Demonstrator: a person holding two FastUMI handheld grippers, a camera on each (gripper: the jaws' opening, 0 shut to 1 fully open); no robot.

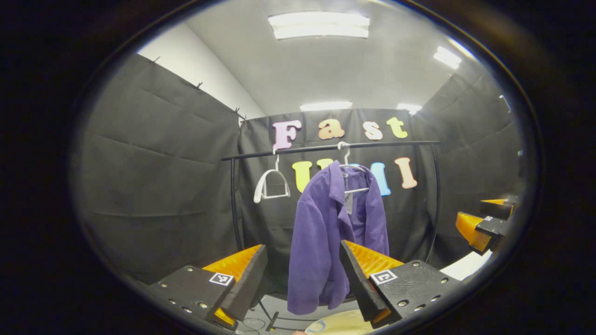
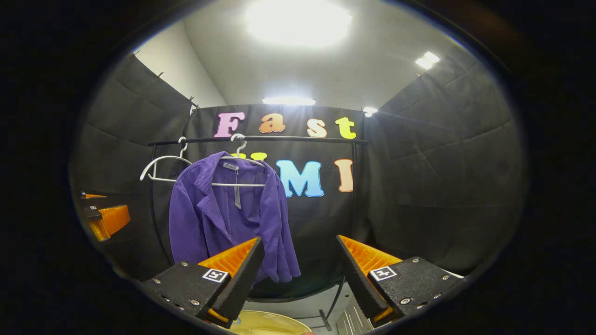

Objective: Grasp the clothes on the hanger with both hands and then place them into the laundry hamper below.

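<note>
Purple jacket (image 1: 330, 232) (on hanger (image 2: 223, 170)) well beyond both grippers' wide-spread, empty fingers (image 1: 242, 274).

One purple jacket (image 2: 219, 214); two white hangers, one bare (image 2: 160, 170), one loaded (image 2: 242, 160); one black rail (image 2: 260, 138); two grippers, left (image 1: 302, 274) and right (image 2: 298, 274).
</note>
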